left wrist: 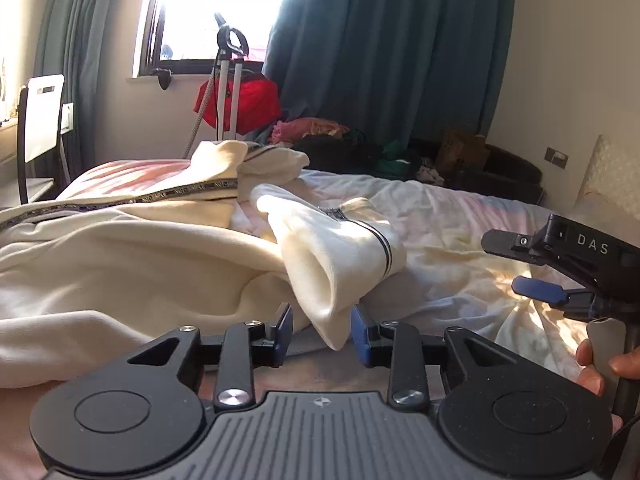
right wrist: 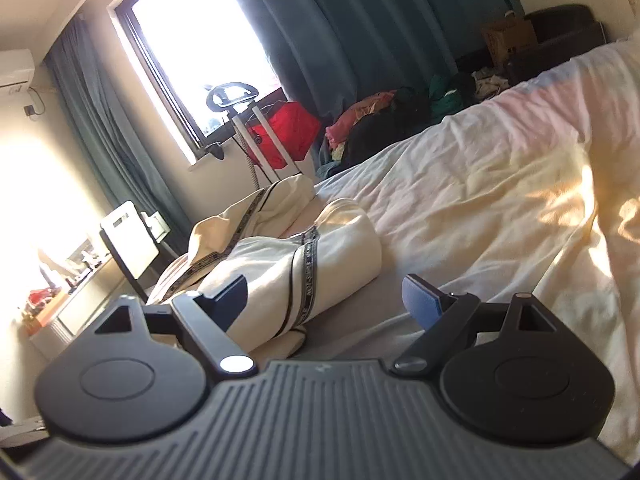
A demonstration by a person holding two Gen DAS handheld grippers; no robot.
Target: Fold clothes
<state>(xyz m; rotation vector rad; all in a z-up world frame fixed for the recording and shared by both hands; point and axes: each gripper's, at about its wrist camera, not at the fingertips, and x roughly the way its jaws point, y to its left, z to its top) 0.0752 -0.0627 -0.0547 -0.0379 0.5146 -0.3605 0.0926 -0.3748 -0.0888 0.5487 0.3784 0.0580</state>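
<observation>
We see the bed [left wrist: 460, 216] filling most of both views, its pale sheet wrinkled and streaked with sunlight. Across its 9 o'clock half in the left wrist view lies the cream garment [left wrist: 120, 248], a soft top with dark patterned trim, bunched and not yet folded; one sleeve [left wrist: 340, 256] lies toward us at the centre, its open cuff hanging at 6 o'clock. In the right wrist view the same garment [right wrist: 288, 264] sits at 9 o'clock on the sheet.

Beyond the bed, teal curtains [left wrist: 384, 48] flank a bright window [left wrist: 216, 12] at 12 o'clock, with a red bag [left wrist: 244, 104] and a heap of clothes [left wrist: 320, 128] below.

Our left hand-held gripper [left wrist: 322, 332] is released, its blue pads either side of the cuff tip without pinching it. Our right hand-held gripper [right wrist: 324, 300] is spread wide, one finger over the garment's edge, grasping nothing; in the left view it shows at 3 o'clock [left wrist: 516, 264], held by a hand [left wrist: 600, 364].
</observation>
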